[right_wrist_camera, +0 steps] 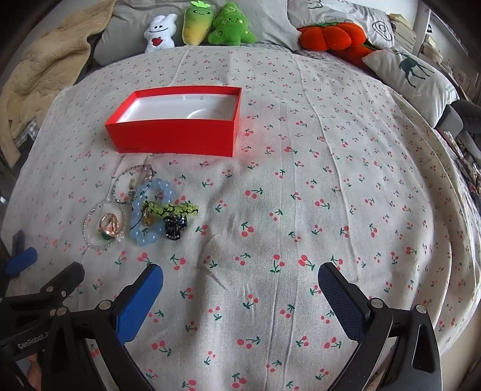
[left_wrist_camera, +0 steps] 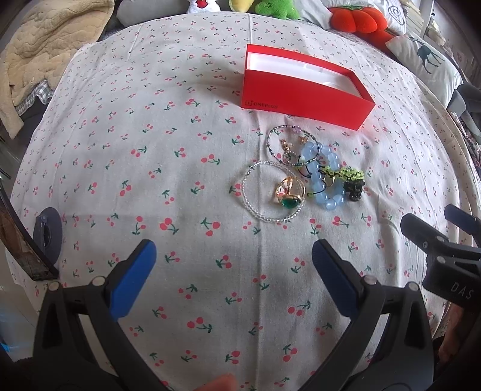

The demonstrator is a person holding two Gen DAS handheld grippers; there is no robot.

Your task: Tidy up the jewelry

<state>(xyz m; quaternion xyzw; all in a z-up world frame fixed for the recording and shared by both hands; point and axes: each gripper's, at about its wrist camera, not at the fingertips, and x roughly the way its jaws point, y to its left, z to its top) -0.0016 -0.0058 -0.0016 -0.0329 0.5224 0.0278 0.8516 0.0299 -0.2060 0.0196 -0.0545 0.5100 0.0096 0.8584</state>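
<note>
A red open box [left_wrist_camera: 303, 99] with a white inside stands on the cherry-print cloth; it also shows in the right wrist view [right_wrist_camera: 174, 135]. In front of it lies a pile of jewelry: a clear bead bracelet [left_wrist_camera: 255, 207], gold rings with a green stone [left_wrist_camera: 288, 195], a blue bead bracelet [left_wrist_camera: 326, 177], a green bead piece [left_wrist_camera: 350, 173], a black hair claw [left_wrist_camera: 354, 189] and a dark thin bracelet [left_wrist_camera: 272, 141]. The pile shows at the left in the right wrist view [right_wrist_camera: 144, 210]. My left gripper [left_wrist_camera: 234, 270] is open and empty, short of the pile. My right gripper [right_wrist_camera: 240, 285] is open and empty, right of the pile.
Plush toys [right_wrist_camera: 210, 27], an orange pumpkin cushion [right_wrist_camera: 333, 36] and a deer pillow [right_wrist_camera: 412, 72] line the far edge. A beige blanket [right_wrist_camera: 45, 69] lies at the far left. The cloth's edge drops off at the right [right_wrist_camera: 460, 210].
</note>
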